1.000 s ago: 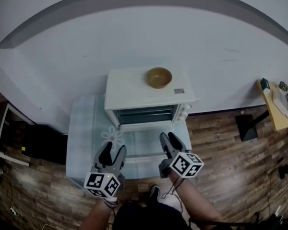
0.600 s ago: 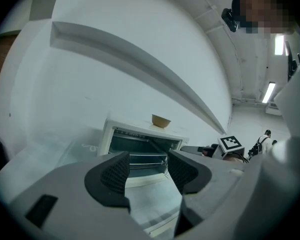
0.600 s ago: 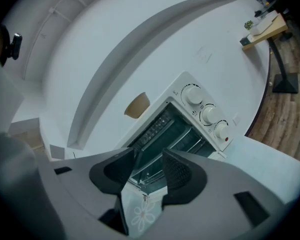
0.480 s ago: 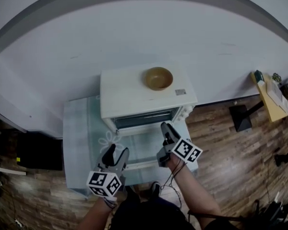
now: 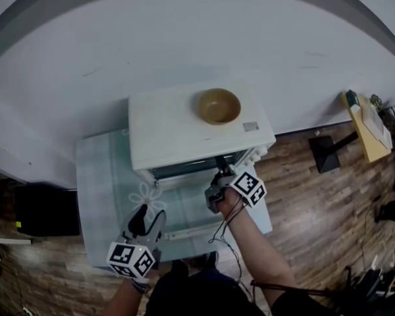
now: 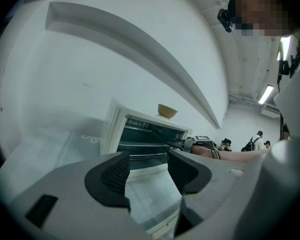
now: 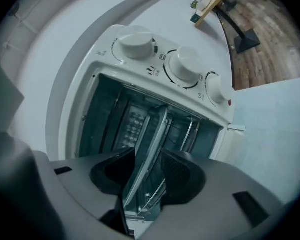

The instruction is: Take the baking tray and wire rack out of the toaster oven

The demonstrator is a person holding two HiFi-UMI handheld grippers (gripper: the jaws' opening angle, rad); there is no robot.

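Jaws of the right gripper (image 7: 149, 171) stand moderately apart and have just opened a little further. A thin pale rim, which I take for the front edge of the baking tray (image 7: 157, 129), runs between them. The pads do not seem to press on it yet, as a small gap shows on each side. The tray sits on its rails inside the toaster oven (image 5: 184, 127), directly ahead of these jaws. Some thin wires just beside the rim, low between the jaws, may belong to the wire rack (image 7: 154, 194), but I cannot tell for sure.

I judge the tray to be thin sheet metal: light, stiff and smooth, so rather slippery for the pads. The front rim is the only part that can be reached. A hold near its middle should keep the tray from twisting and jamming on the rails. The rack should also be light and stiff, and its front bar is the place to take it.

On the right side the forearm is stretched forward to the oven mouth, with the gripper rolled onto its side and pointing almost level. The left gripper (image 5: 145, 219) is held back and low above the front of the open door (image 5: 184, 206). Its jaws are wide with nothing between them, and the oven mouth is well ahead of them.
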